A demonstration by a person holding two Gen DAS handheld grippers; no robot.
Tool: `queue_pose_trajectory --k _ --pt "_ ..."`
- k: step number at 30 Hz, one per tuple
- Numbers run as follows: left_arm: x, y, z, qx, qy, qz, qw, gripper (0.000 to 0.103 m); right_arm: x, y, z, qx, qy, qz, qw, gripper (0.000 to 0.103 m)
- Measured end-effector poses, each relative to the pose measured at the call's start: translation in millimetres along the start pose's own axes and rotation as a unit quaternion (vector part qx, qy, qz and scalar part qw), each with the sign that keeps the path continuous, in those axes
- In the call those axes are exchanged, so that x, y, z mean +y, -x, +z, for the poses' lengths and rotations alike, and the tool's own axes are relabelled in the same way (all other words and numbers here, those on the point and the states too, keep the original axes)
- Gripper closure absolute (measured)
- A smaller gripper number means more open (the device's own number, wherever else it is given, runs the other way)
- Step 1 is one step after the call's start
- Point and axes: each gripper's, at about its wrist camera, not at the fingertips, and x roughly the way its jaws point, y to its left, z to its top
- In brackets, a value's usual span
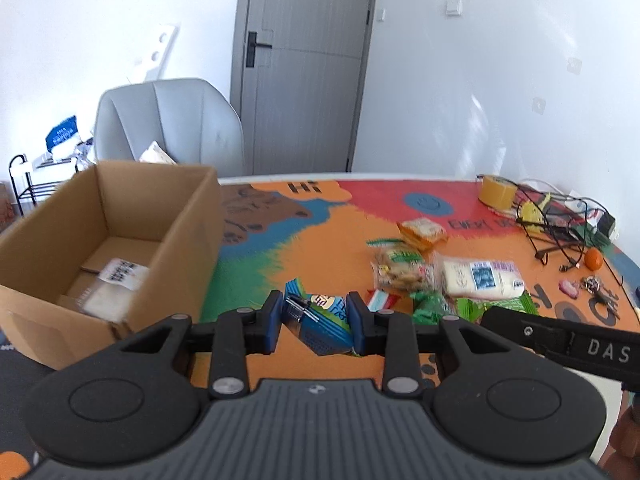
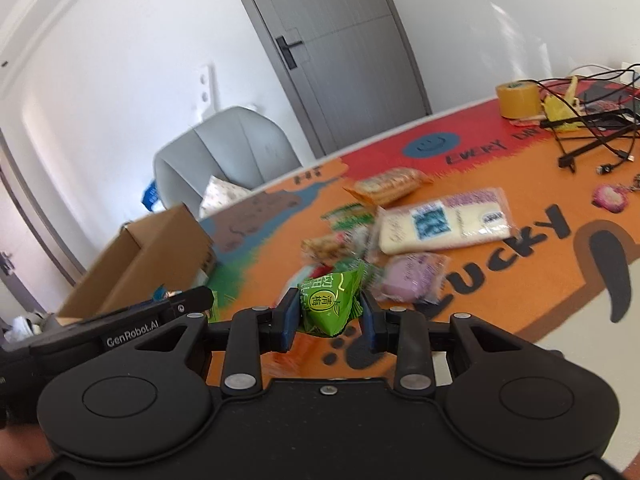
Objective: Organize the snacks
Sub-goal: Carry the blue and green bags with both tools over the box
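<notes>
My left gripper (image 1: 316,326) is shut on a blue snack packet (image 1: 320,322) and holds it above the colourful table mat, just right of an open cardboard box (image 1: 120,240). A white packet (image 1: 116,280) lies in the box. My right gripper (image 2: 330,318) is shut on a green snack packet (image 2: 330,304) and holds it above the mat. Other snacks lie in a loose pile on the mat: an orange cracker pack (image 1: 424,232), a clear biscuit bag (image 1: 402,270), a long white pack (image 1: 482,278), green packets (image 1: 432,306) and a pink pack (image 2: 410,276).
A yellow tape roll (image 1: 496,192), tangled black cables (image 1: 556,224), a small orange fruit (image 1: 593,259) and keys (image 1: 598,292) lie at the mat's right end. A grey chair (image 1: 168,124) stands behind the box. A grey door (image 1: 304,64) is beyond.
</notes>
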Motion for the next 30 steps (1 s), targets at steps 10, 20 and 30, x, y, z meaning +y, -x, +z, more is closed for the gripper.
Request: queue_pose_trajectory --k 10,20,30 --pt "43 40 25 -0.056 0.038 0.048 0.9965 0.070 47 -11 18 -0.016 0.034 0.042 0.998 0.071" --pt "84 57 40 -0.082 0.065 0.080 0.9914 0.070 89 -30 26 -0.014 0.063 0.074 0.995 0.071" --pt "118 61 46 -0.095 0.085 0.100 0.9867 0.070 128 -41 31 -0.019 0.095 0.088 0.991 0.071"
